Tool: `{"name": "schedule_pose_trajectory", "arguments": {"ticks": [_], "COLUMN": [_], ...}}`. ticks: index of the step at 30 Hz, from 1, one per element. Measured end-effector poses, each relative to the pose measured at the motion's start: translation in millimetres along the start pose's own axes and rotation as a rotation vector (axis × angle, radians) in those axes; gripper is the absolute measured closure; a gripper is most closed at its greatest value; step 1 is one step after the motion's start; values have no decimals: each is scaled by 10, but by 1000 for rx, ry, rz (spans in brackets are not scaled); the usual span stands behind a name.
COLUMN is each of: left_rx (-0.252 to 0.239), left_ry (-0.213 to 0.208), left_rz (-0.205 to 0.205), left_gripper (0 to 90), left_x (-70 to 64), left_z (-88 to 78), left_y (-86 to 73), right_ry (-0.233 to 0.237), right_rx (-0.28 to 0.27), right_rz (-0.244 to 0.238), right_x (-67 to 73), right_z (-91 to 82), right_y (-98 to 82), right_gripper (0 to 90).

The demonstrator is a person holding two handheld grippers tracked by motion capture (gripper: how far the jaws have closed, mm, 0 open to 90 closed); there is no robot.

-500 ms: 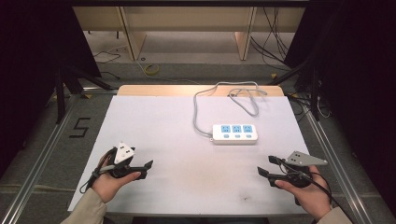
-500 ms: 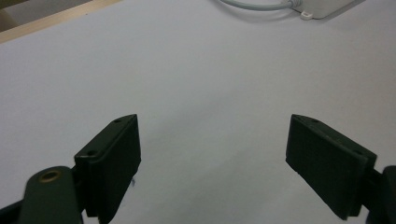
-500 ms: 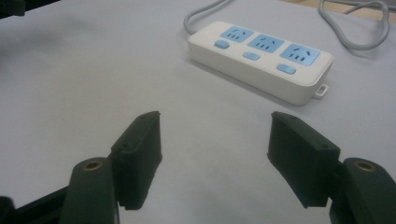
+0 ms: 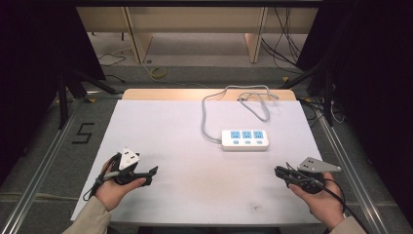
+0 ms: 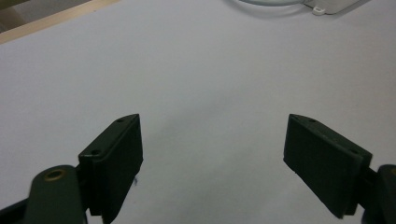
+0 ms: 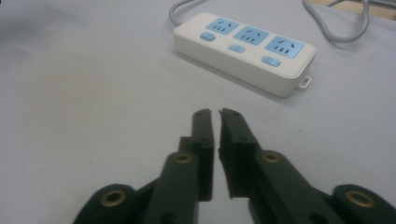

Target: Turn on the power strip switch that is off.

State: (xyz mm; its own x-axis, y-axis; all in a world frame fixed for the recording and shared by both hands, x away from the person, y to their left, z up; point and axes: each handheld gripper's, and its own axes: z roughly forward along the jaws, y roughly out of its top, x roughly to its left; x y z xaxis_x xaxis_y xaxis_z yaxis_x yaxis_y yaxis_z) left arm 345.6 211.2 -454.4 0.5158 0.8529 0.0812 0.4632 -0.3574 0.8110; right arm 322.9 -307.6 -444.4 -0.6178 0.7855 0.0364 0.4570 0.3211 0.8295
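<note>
A white power strip [image 4: 244,139] with three blue sockets lies flat on the white table top [image 4: 185,146], right of centre. Its grey cable [image 4: 209,112] loops toward the far edge. A hand holds my left gripper [image 4: 148,175] low over the near left of the table; its jaws [image 5: 212,121] stand wide open with bare table between them. Another hand holds my right gripper [image 4: 278,171] at the near right. Its jaws [image 6: 215,112] are shut with nothing between them and point at the power strip [image 6: 243,51], a short way off.
A corner of the power strip [image 5: 334,4] and its cable peek in at the top of the left gripper view. A wooden strip [image 4: 160,93] borders the table's far edge. Shelving and loose cables [image 4: 287,29] stand on the floor behind.
</note>
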Motion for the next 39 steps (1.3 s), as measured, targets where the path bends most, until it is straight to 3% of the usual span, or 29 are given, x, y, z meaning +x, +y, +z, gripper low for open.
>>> {"name": "schedule_pose_trajectory", "arguments": {"ticks": [9, 21, 39], "left_rx": [2, 9, 10], "left_ry": [3, 1, -5], "left_rz": [3, 11, 5], "left_gripper": [197, 196, 192], "left_x": [-1, -7, -11], "left_z": [12, 24, 48], "left_y": [2, 9, 12], "right_ry": [-28, -28, -16], "right_rx": [24, 46, 69], "right_rz": [1, -50, -30], "right_x": [7, 36, 0], "right_z": [6, 132, 332], "right_y": [80, 186, 336], "right_gripper": [900, 900, 900]}}
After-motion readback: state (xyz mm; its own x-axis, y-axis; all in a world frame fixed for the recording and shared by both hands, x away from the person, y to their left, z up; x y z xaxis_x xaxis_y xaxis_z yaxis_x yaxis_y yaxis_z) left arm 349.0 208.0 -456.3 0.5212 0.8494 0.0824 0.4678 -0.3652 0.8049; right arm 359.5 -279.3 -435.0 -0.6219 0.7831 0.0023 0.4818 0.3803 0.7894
